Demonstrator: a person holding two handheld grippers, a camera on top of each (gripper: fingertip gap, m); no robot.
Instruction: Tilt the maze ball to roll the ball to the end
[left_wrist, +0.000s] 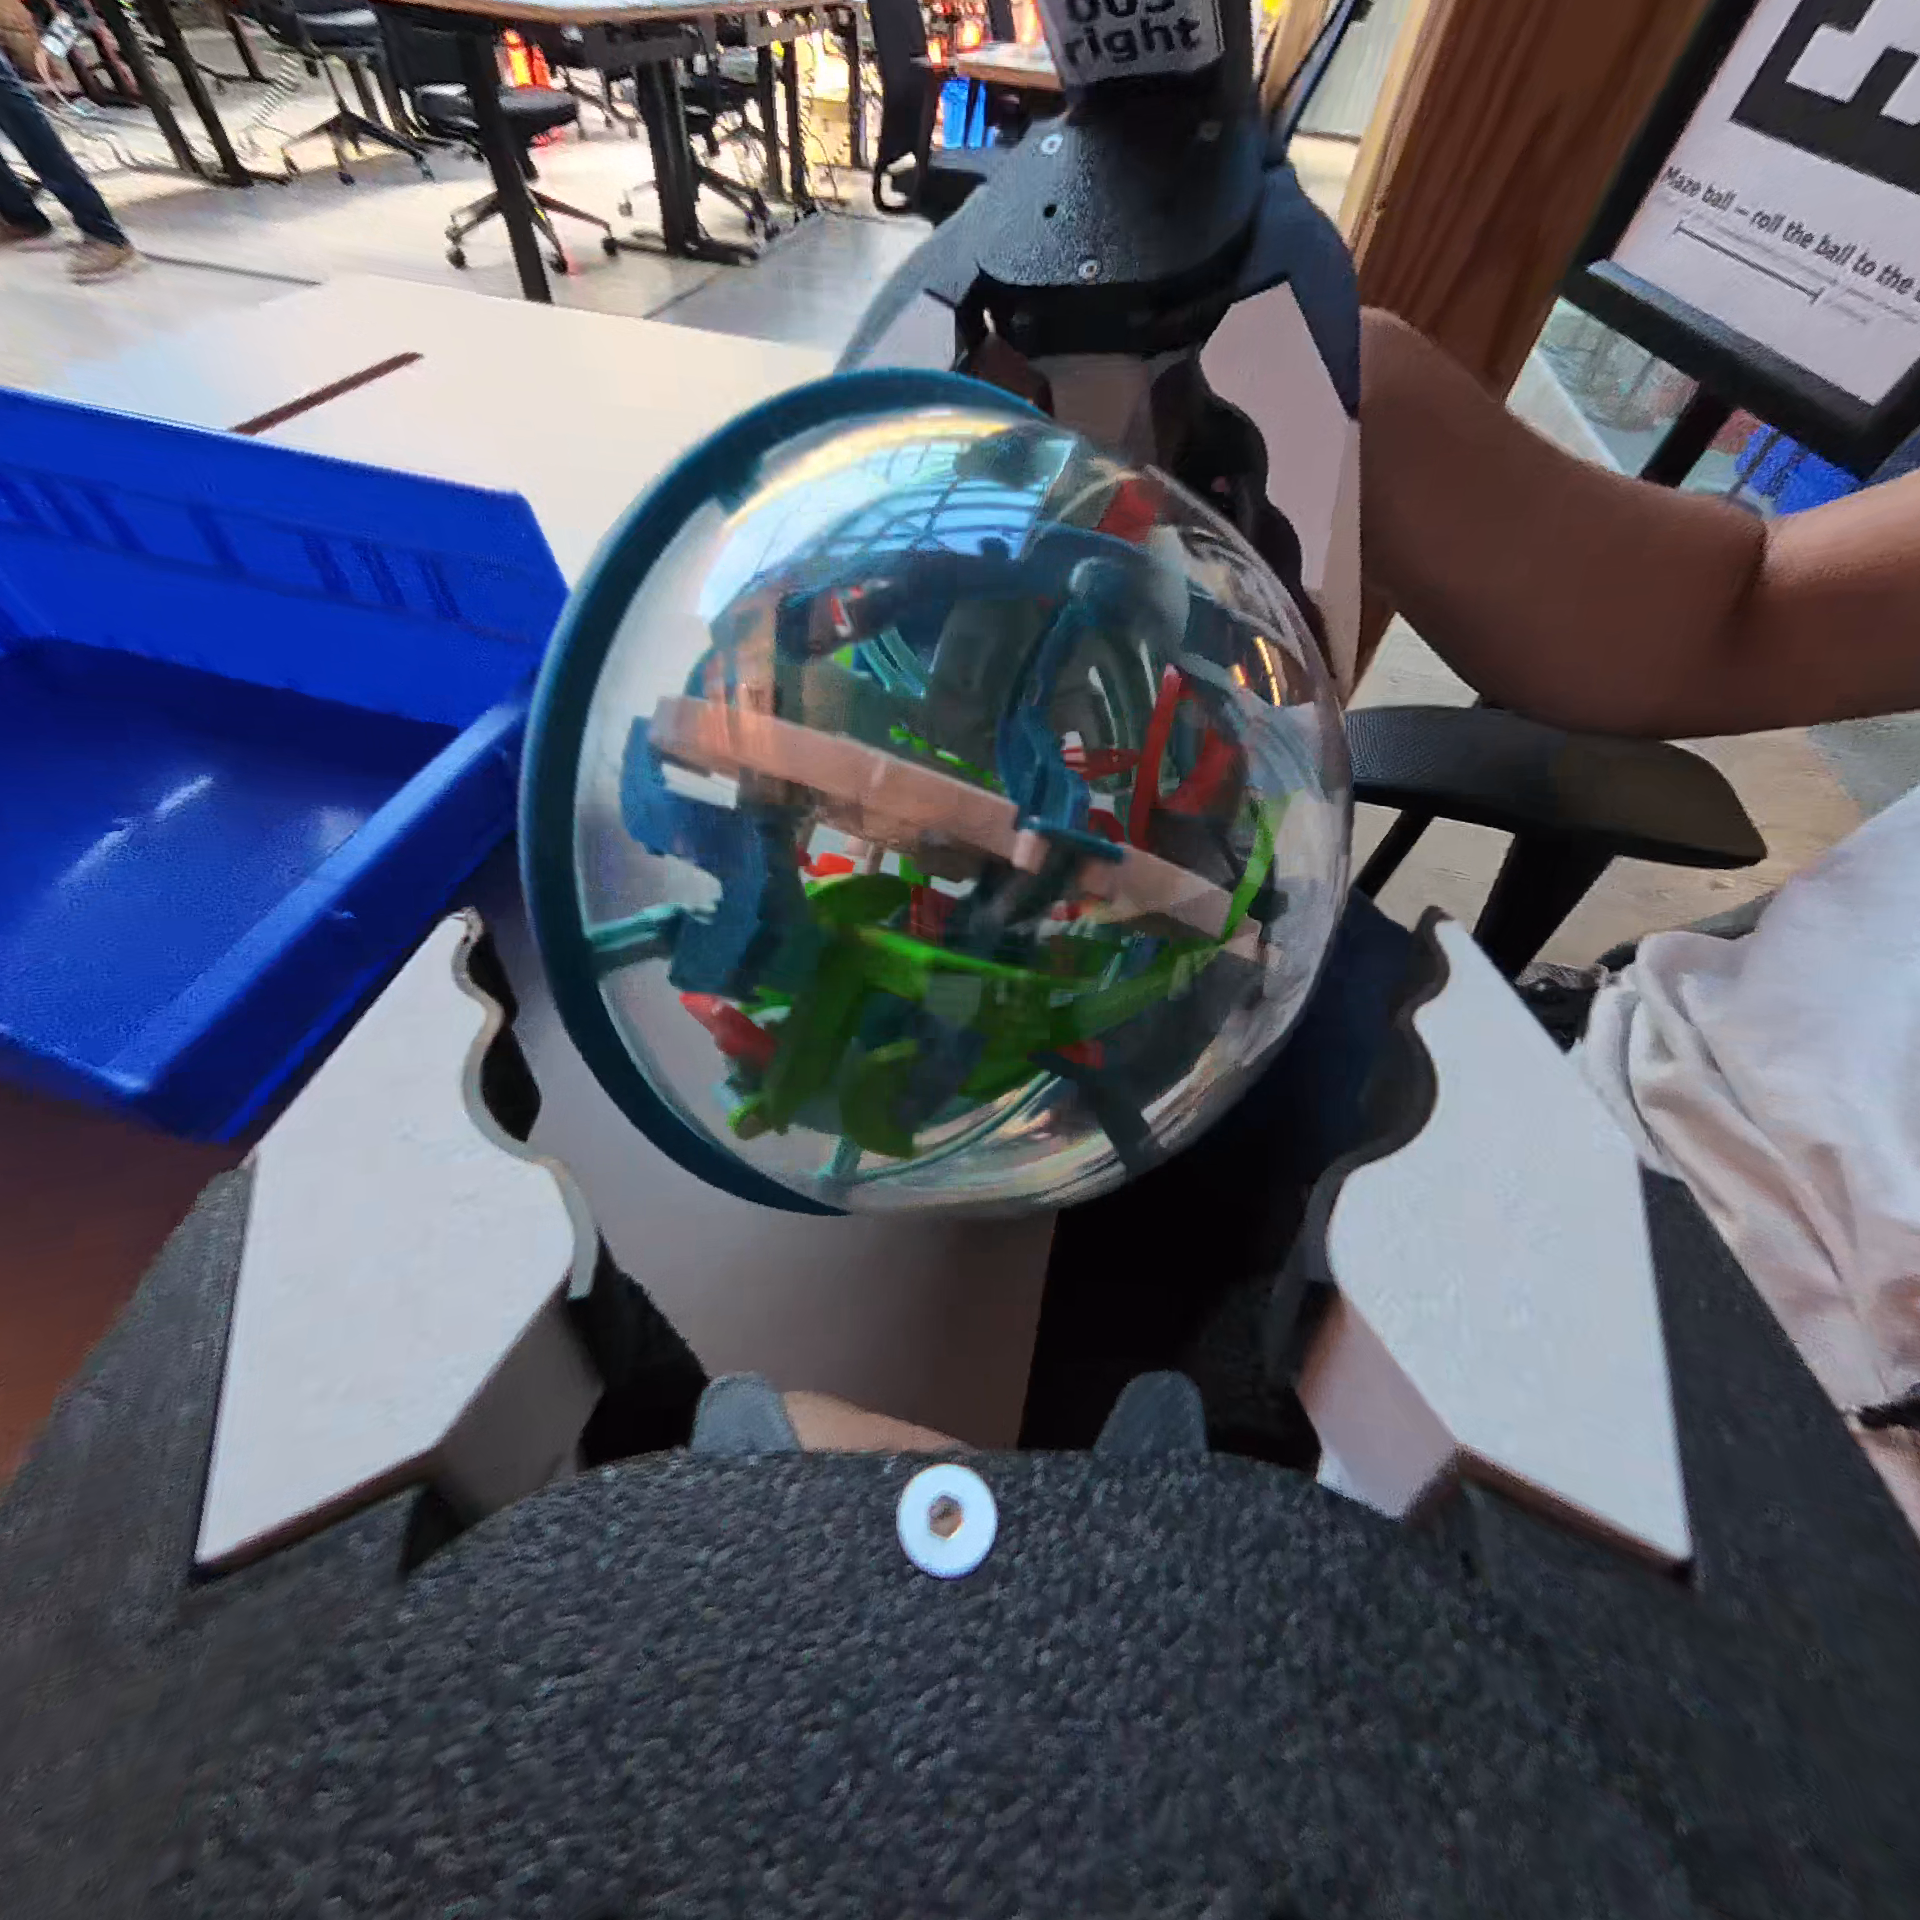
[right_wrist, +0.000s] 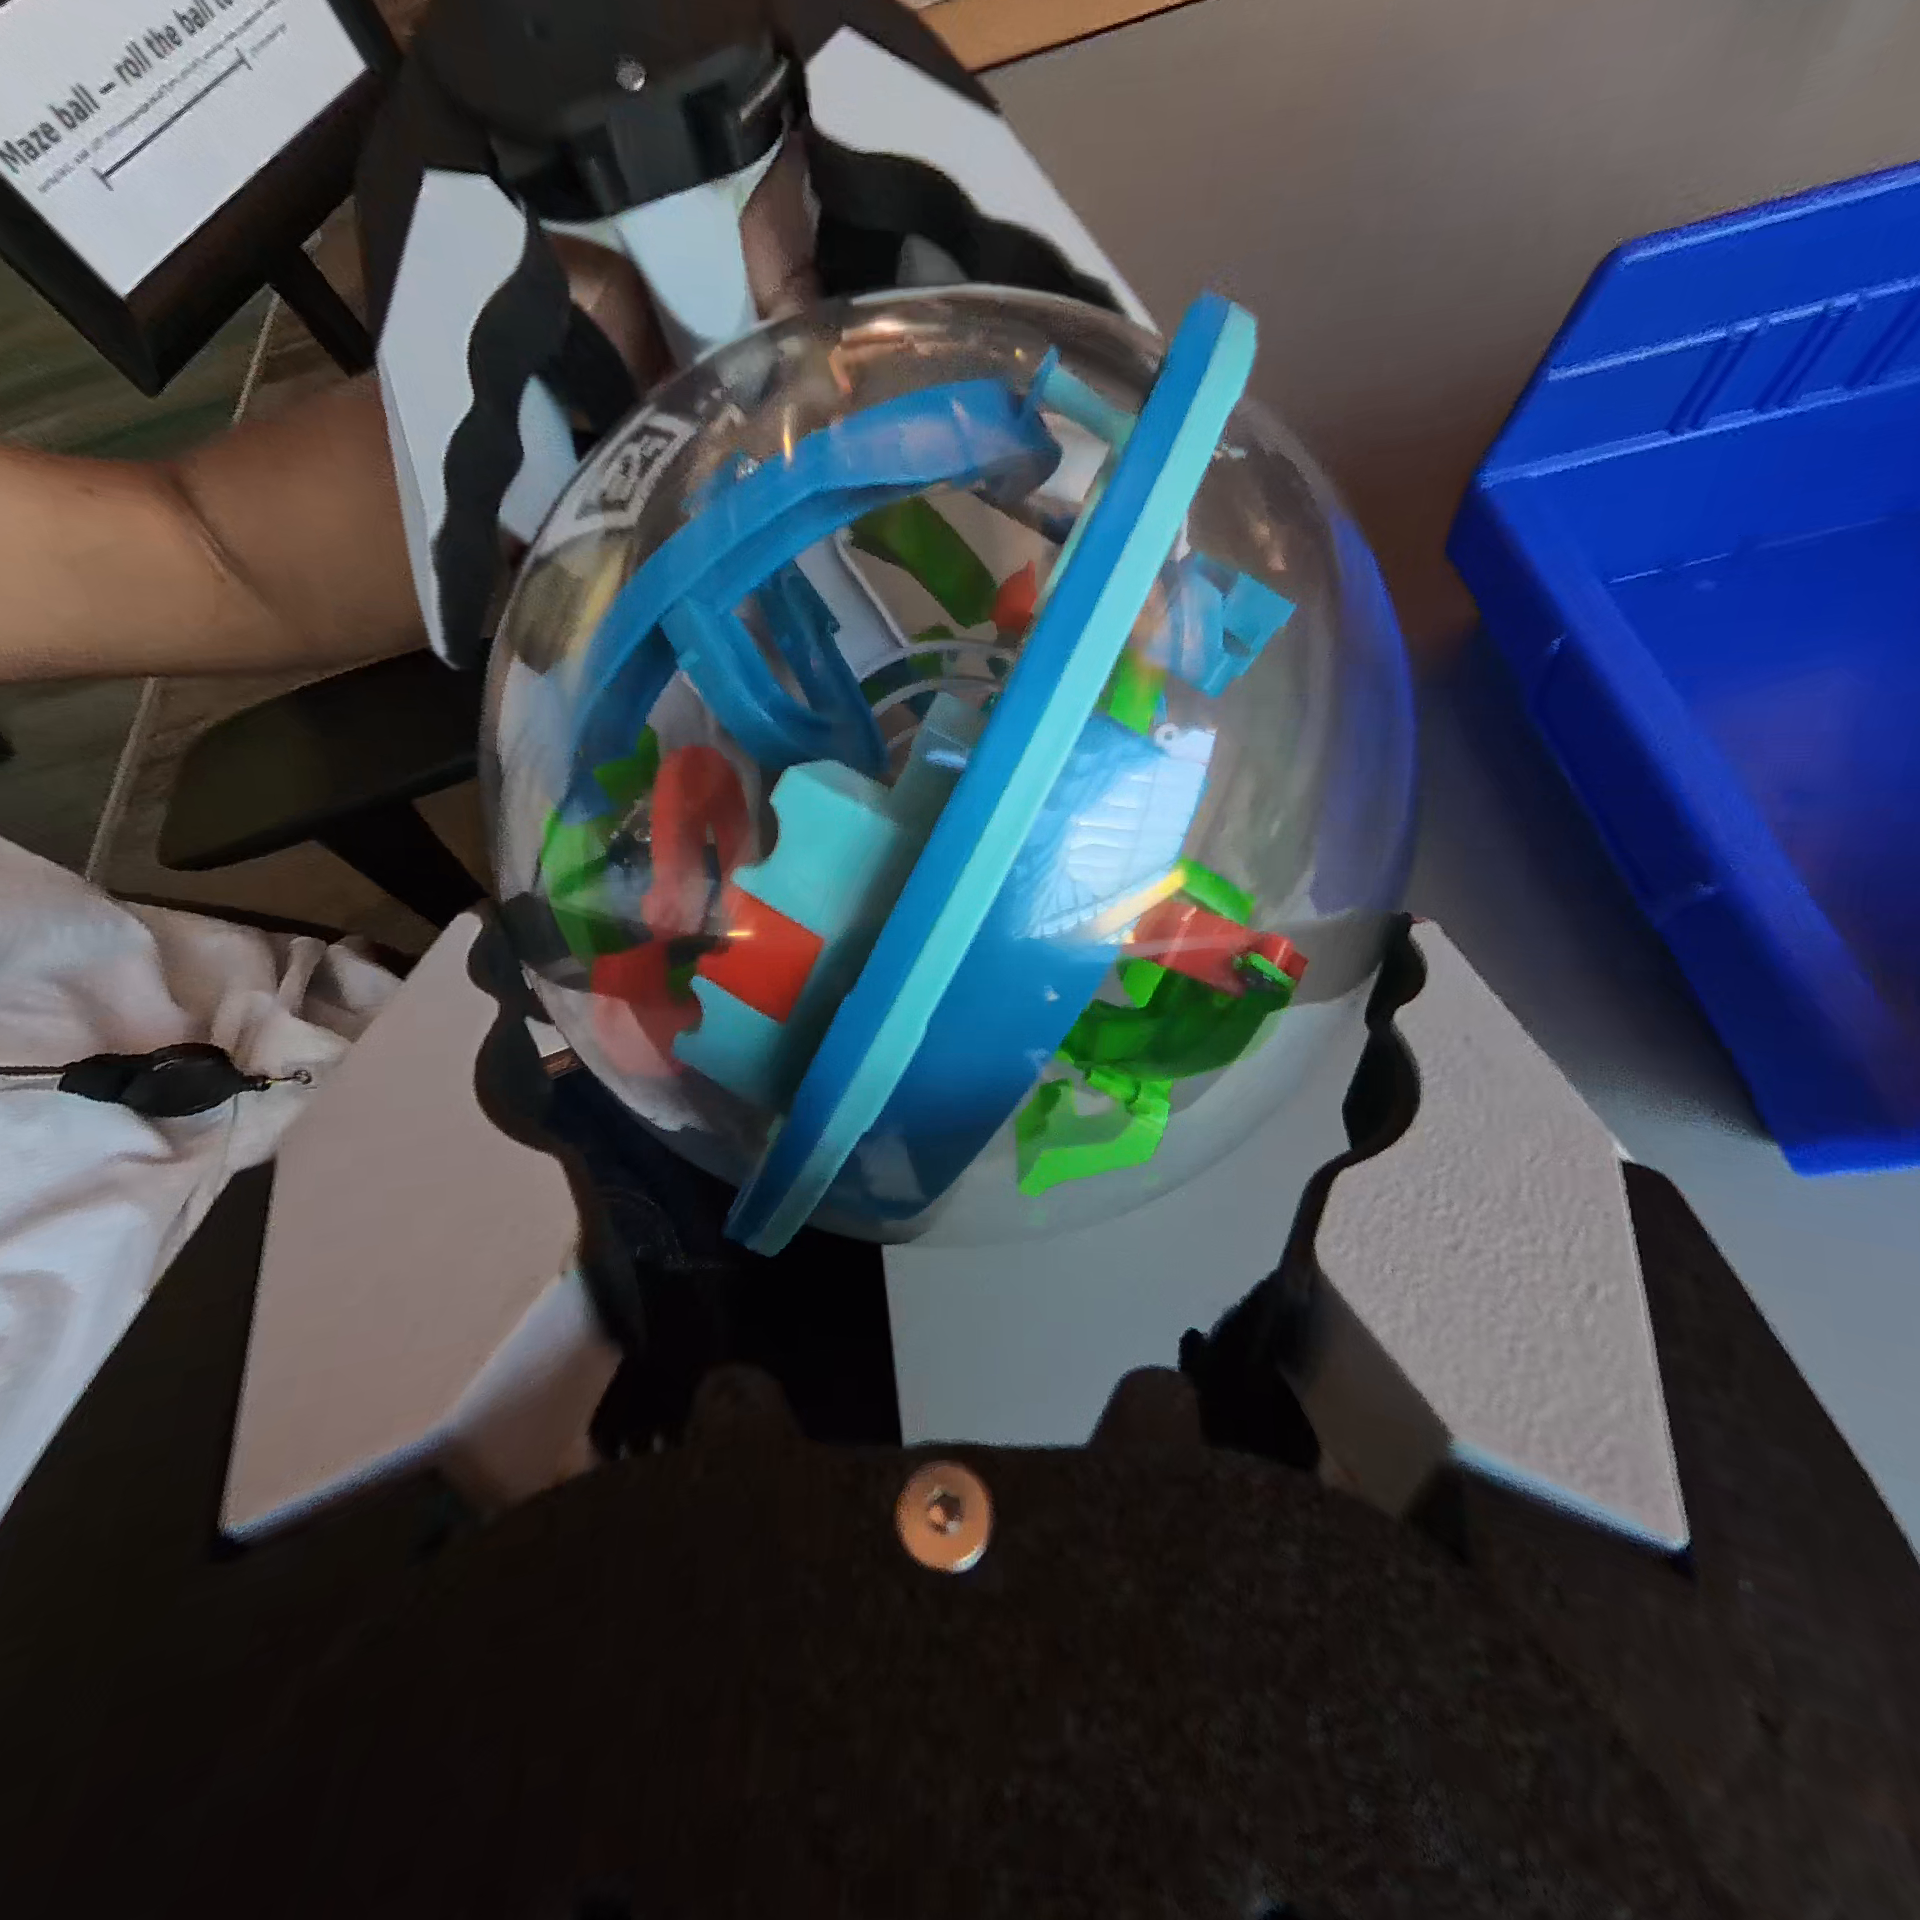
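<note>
step: tilting | maze ball aloft over bench's near edge, beside blue bin | right gripper, left gripper spread wide, each clamping its clear shell | advice: roll slowly, keep squeeze even

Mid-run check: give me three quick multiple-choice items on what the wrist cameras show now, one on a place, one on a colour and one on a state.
1. In the right wrist view, the blue bin lies where from the maze ball?
A. to its left
B. to its right
C. directly beneath it

2. What colour is the ring around the clear sphere?
A. blue
B. red
C. yellow

3. Where is the maze ball?
A. lying in the bin
B. resting on the chair seat
C. clasped by the right gripper

Answers:
1 B, the bin fills that view's right edge, apart from the ball.
2 A, a two-tone blue band crosses the sphere at a slant.
3 C, its fingers meet both sides of the sphere.
</note>
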